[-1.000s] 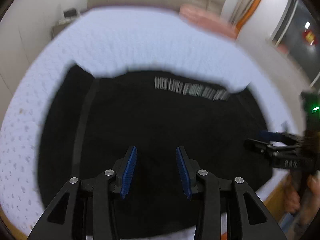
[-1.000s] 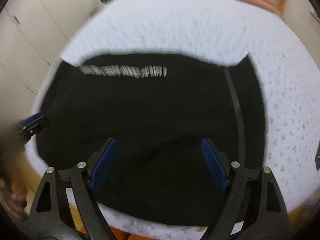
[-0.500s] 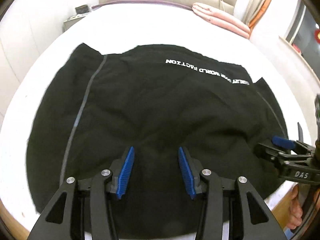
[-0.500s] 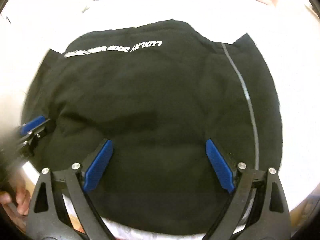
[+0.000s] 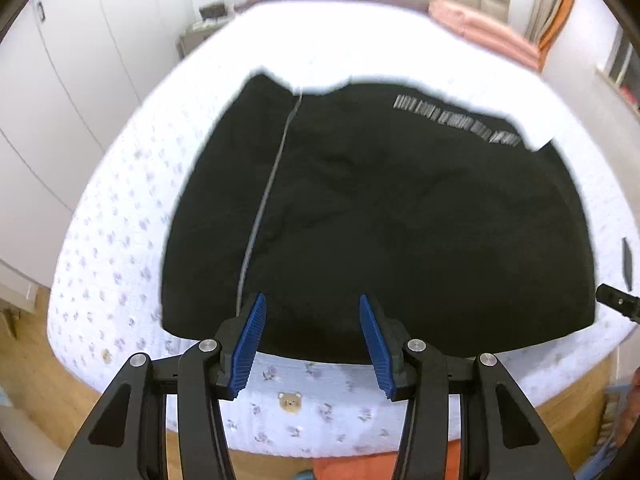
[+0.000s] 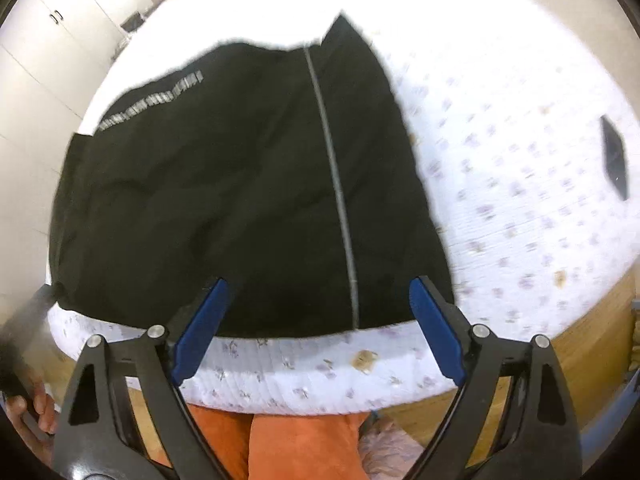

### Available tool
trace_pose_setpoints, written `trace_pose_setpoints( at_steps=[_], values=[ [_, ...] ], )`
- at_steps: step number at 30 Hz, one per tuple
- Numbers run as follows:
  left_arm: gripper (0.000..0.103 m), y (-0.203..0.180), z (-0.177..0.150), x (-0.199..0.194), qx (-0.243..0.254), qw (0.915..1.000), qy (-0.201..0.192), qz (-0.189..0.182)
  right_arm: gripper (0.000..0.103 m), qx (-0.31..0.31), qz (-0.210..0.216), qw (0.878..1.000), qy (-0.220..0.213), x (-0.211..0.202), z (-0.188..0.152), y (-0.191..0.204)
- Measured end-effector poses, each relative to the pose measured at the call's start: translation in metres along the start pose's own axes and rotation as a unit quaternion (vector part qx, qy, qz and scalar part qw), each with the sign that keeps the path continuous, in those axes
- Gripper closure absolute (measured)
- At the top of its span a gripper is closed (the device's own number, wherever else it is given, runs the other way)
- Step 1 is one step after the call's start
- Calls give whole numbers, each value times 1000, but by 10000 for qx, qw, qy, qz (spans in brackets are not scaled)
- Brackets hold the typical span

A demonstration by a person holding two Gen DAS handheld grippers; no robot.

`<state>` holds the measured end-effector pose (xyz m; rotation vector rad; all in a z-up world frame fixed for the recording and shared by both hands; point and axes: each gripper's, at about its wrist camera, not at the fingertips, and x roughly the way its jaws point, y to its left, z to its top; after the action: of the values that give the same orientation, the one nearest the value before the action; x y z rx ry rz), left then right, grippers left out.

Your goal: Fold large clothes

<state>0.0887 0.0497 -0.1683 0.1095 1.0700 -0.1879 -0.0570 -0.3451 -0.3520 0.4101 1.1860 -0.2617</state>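
While the black garment (image 5: 400,216) lies flat on the bed (image 5: 120,208) near its front edge, we hold the left gripper (image 5: 310,340) opening and the right gripper (image 6: 320,328) wide but closing, both empty, and judge the soft, limp cloth best pinched at its near hem corners.

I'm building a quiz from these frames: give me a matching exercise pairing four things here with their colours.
Things:
1. garment
2. bedsheet
3. folded blanket
4. finger pads of the left gripper

Colours:
A. pink
B. blue
C. black with a thin grey stripe
D. white with small purple print

Pairs: 1-C, 2-D, 3-A, 4-B
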Motion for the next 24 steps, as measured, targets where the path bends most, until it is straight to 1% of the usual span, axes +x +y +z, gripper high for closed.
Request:
trace_pose_setpoints(
  at_steps=[2,3,5,8,10,12,13,15,16,17,18,19,21,24],
  values=[
    [52,-9,1,-21,136,9997,-173,123,12,36,79,9999,-72,-20,-1,1],
    [52,-16,1,-37,268,9990,-329,155,11,48,121,9999,-87,-24,1,1],
    [52,-25,-2,-60,401,9973,-584,213,10,69,68,9999,-88,-36,-5,8],
    [52,-37,-4,-92,428,9953,-837,218,10,4,17,9999,-100,-45,-23,18],
    [52,-41,-2,-114,389,9941,-1005,153,10,-111,-19,9998,-190,-63,-36,25],
    [51,-42,1,-140,331,9919,-1225,101,10,-264,-72,9987,-439,-83,-40,36],
    [49,-42,3,-150,302,9908,-1313,92,9,-308,-86,9980,-544,-87,-44,39],
    [43,-43,6,-174,261,9879,-1530,70,7,-459,-97,9949,-895,-116,-47,54],
    [38,-43,5,-187,241,9857,-1665,69,6,-520,-101,9935,-1005,-121,-49,58],
    [34,-42,5,-197,227,9838,-1776,70,5,-631,-100,9907,-1205,-137,-53,66],
    [32,-43,4,-211,218,9814,-1904,72,3,-685,-108,9889,-1311,-144,-54,71],
    [32,-42,3,-219,210,9803,-1965,75,3,-765,-139,9860,-1476,-157,-58,78],
    [32,-42,1,-235,185,9779,-2081,30,2,-847,-128,9828,-1638,-173,-63,86],
    [31,-41,-3,-254,154,9782,-2070,-74,1,-952,-55,9767,-1923,-198,-71,96]
  ],
)
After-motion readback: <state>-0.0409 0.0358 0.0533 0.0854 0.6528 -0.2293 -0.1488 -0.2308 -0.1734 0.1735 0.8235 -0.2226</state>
